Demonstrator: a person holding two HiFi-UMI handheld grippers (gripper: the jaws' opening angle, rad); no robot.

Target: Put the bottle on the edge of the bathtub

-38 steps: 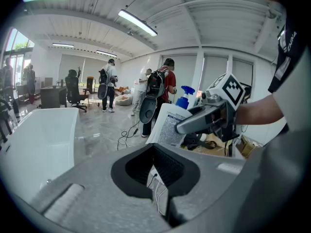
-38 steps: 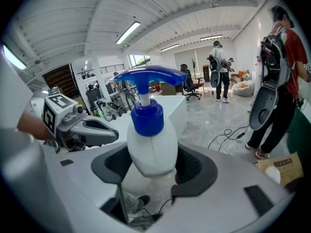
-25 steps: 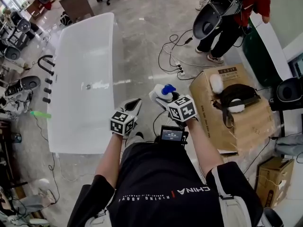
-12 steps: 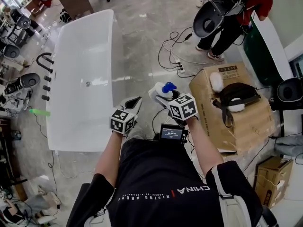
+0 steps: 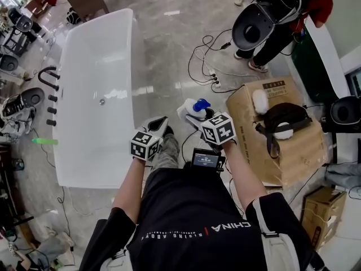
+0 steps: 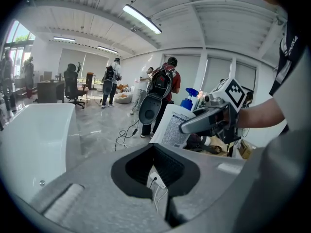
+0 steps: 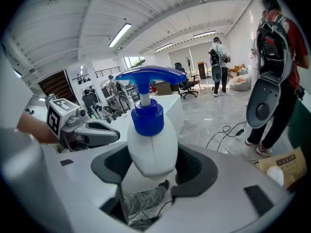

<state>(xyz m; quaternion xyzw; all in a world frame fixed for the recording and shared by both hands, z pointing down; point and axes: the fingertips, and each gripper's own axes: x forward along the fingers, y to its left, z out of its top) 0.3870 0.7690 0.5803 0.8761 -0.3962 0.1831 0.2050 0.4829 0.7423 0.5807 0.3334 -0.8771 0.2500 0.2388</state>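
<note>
White with a blue pump top, the pump bottle (image 7: 151,147) stands upright, squeezed between the fingers of the right gripper (image 7: 153,171). It is up in the air beside the white bathtub (image 5: 90,134), not on its edge. The left gripper (image 6: 155,171) has its fingers spread apart, with nothing in them.

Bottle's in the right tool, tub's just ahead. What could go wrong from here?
1. The right tool grips the bottle on its rounded body, with the pump head high above, so it could tip or slip.
2. The bathtub rim looks narrow and glossy; a bottle set off-centre might slide into the tub or onto the floor.
3. Loose cables lie on the floor beside the tub: trip risk.
</note>
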